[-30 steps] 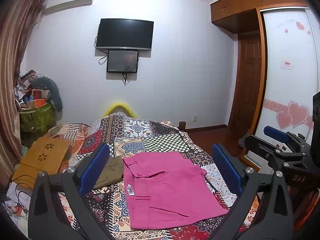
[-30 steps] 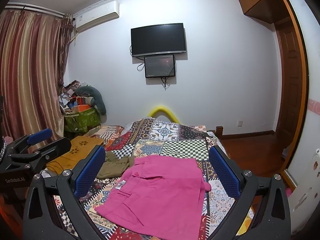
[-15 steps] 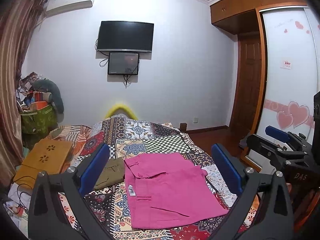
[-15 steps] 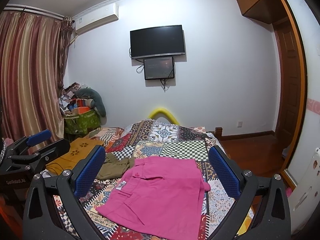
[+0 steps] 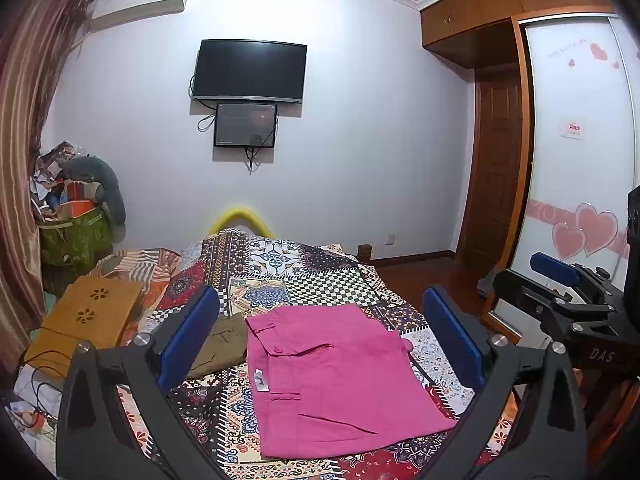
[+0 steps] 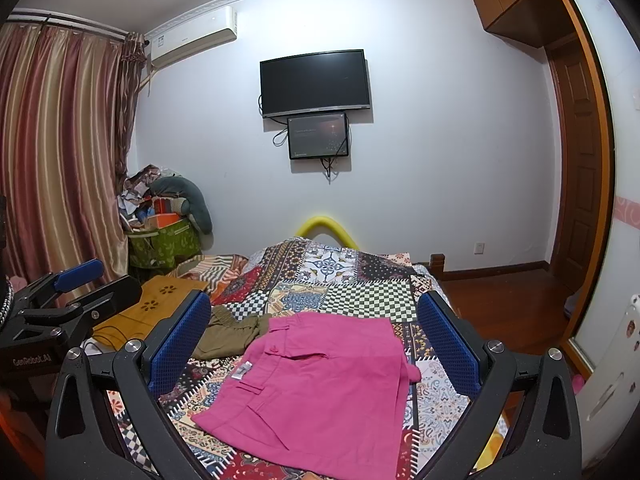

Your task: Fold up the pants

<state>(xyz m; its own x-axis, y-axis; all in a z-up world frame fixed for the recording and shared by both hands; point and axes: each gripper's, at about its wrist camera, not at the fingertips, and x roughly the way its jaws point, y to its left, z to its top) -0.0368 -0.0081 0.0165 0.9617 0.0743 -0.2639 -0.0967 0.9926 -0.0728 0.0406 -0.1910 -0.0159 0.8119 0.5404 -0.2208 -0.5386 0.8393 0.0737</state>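
Left wrist view: the pink pants point(image 5: 340, 380) lie folded flat on the patchwork bedspread point(image 5: 304, 276), framed between the two blue pads of the left tongs point(image 5: 320, 344), which stand wide apart and hold nothing. A white label point(image 5: 260, 380) shows at the waistband edge. Just beside the pants, toward the left, lies an olive-green garment point(image 5: 220, 344), partly hidden behind one blue pad.

This view alone shows the right tongs point(image 5: 560, 280) from the side at the far right, and a wardrobe door point(image 5: 580, 200) with pink hearts.

The right wrist view shows the pants point(image 6: 320, 392) from another angle, between the spread, empty fingers of the right tongs point(image 6: 316, 340), with the left tongs point(image 6: 72, 284) at its left edge. It alone shows the striped curtain point(image 6: 60, 152) in full.

Beyond the bed stand a yellow curved headboard point(image 6: 328, 228), a wall-mounted television point(image 6: 314, 82) with a smaller screen point(image 6: 318, 136) under it, an air conditioner point(image 6: 192, 36), a wooden lap desk point(image 6: 152, 308) and a green basket point(image 6: 164, 244) of clutter.
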